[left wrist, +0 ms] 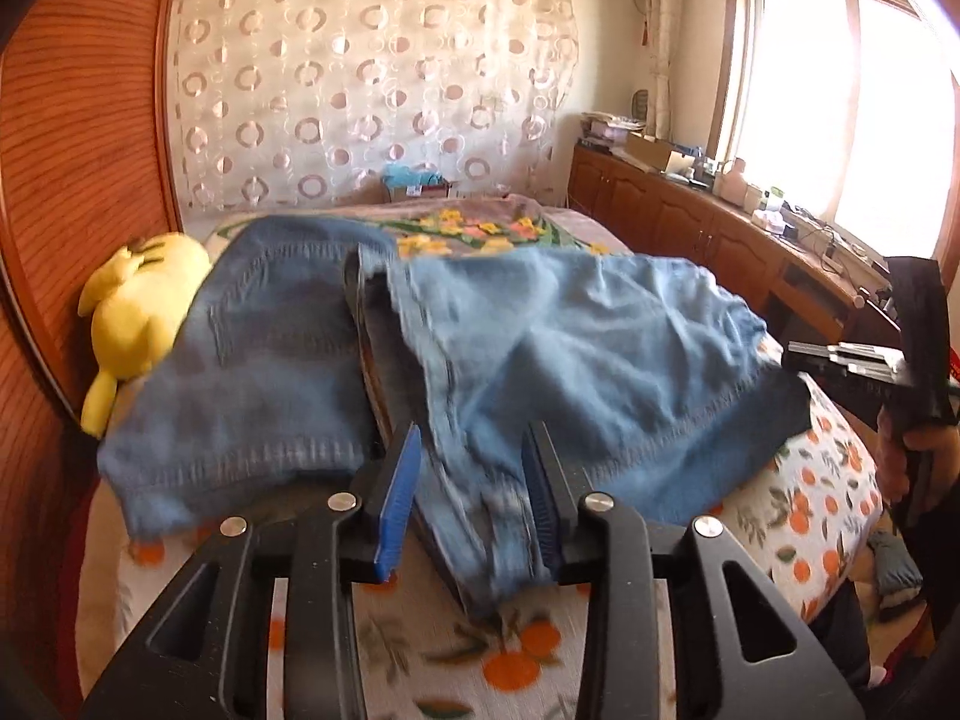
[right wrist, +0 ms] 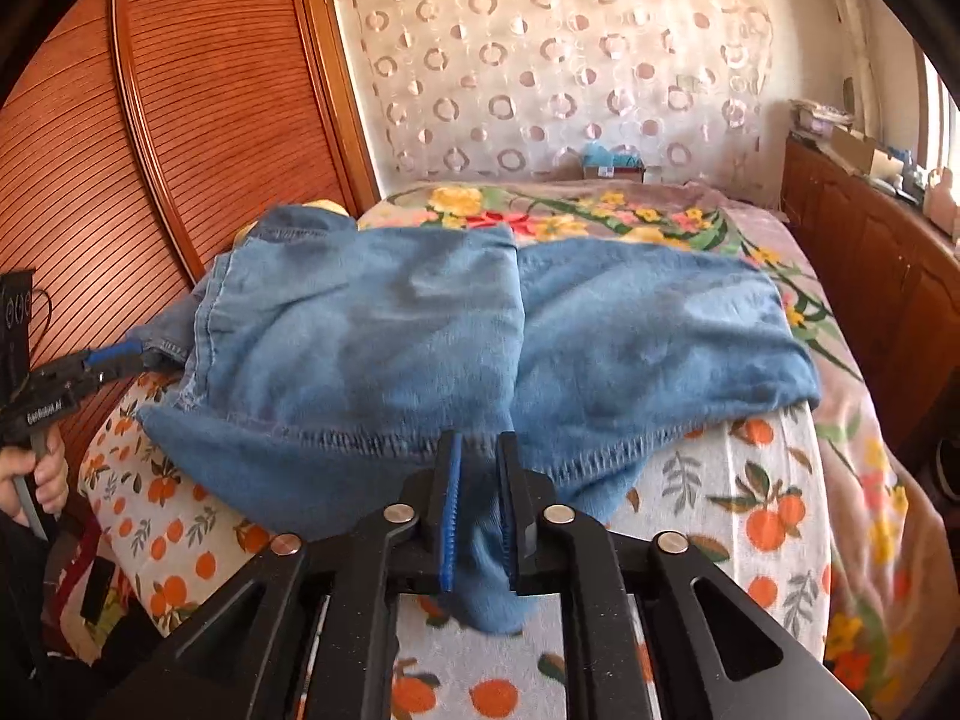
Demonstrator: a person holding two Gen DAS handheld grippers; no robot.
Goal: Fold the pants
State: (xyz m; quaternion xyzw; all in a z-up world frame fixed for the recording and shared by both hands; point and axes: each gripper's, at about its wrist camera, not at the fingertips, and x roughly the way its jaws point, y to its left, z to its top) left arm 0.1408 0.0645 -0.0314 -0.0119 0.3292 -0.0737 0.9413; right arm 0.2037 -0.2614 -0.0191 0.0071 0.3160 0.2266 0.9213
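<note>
Blue denim pants point(left wrist: 570, 348) lie folded and rumpled across the bed, also filling the middle of the right wrist view point(right wrist: 360, 330). My left gripper point(left wrist: 474, 444) stands open at the near edge; a blurred strip of denim hangs loose between its blue pads and rests against the right one. My right gripper point(right wrist: 480, 444) is shut on a bunched hem fold of the pants, which fills the narrow gap and droops below the jaws. The left gripper point(right wrist: 114, 360) shows at the pants' left edge in the right wrist view, and the right gripper point(left wrist: 840, 360) at their right edge in the left wrist view.
The bed has an orange-print cover point(right wrist: 750, 510) and a floral blanket point(right wrist: 600, 210) farther back. A yellow plush toy point(left wrist: 138, 300) lies by the wooden wardrobe point(left wrist: 78, 150) on the left. A cluttered wooden cabinet point(left wrist: 690, 222) runs under the window on the right.
</note>
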